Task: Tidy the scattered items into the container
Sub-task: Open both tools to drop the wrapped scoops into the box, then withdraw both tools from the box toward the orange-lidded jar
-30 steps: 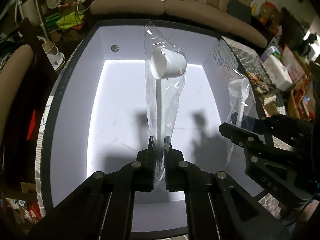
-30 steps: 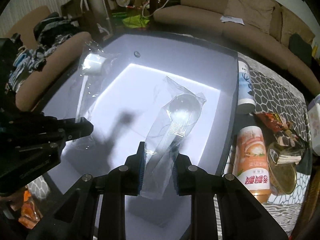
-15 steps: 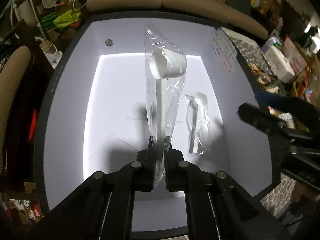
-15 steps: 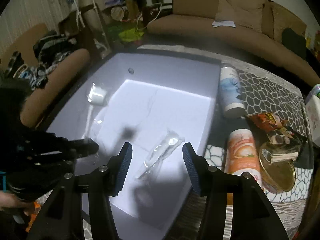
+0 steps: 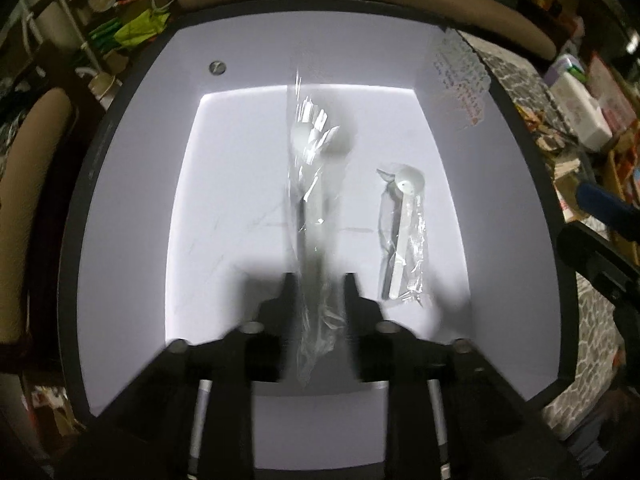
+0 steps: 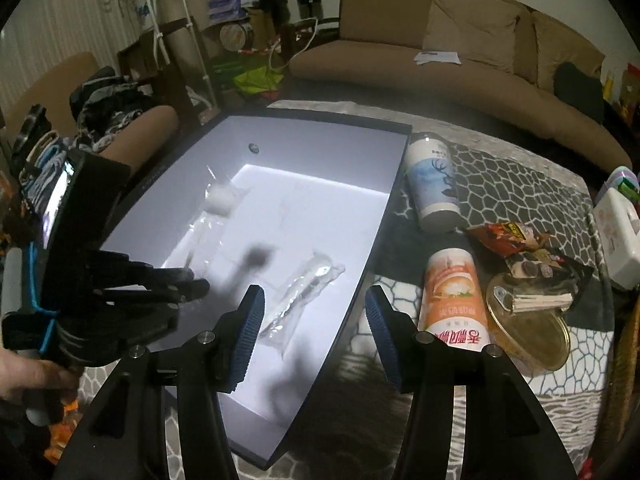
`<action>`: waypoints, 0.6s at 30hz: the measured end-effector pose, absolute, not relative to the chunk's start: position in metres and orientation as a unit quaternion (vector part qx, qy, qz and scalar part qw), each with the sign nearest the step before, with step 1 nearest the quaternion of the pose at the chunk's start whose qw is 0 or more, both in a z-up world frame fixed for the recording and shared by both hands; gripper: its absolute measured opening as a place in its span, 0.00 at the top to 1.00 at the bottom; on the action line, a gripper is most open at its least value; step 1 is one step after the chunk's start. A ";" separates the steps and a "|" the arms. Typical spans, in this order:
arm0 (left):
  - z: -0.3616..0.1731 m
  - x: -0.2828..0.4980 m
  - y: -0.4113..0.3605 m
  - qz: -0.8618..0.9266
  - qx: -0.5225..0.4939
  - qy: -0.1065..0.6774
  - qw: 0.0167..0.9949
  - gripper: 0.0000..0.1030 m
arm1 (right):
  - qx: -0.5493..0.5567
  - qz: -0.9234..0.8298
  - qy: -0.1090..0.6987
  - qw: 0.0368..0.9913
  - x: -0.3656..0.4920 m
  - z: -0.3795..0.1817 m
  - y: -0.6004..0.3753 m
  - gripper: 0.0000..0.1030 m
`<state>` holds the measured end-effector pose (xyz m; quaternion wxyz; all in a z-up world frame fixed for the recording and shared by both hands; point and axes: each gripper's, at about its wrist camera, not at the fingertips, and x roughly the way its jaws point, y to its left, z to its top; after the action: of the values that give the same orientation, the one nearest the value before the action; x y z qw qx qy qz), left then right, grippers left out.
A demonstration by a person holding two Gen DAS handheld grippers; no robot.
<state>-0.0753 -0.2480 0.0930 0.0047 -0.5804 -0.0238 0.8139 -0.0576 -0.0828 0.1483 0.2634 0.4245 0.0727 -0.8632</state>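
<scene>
In the left wrist view the left gripper has its jaws parted, and the bagged scoop hangs blurred between them over the container; whether they grip it cannot be told. A clean release keeps it centred, clear of the bagged spoon lying lower right. The right gripper stands wide open, empty.

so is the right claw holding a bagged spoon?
No, the right claw is open and empty; the bagged spoon lies on the container floor.
</scene>
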 end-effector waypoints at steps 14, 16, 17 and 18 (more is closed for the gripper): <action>0.130 -0.025 -0.245 0.832 -0.553 -0.023 -0.018 0.48 | 0.402 -0.867 0.086 0.282 -0.013 0.167 -0.085 0.47; 0.133 -0.019 -0.242 0.834 -0.551 -0.021 -0.021 0.47 | 0.400 -0.867 0.087 0.284 -0.007 0.169 -0.084 0.47; 0.136 -0.014 -0.242 0.836 -0.549 -0.019 -0.024 0.43 | 0.399 -0.867 0.088 0.284 -0.004 0.171 -0.084 0.47; 0.137 -0.011 -0.240 0.836 -0.547 -0.019 -0.025 0.41 | 0.398 -0.868 0.088 0.285 -0.002 0.172 -0.084 0.47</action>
<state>-0.0113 -0.2402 0.1367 -0.0250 -0.5473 -0.0190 0.8364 -0.0018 -0.0842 0.1724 0.2848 0.3976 0.0881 -0.8678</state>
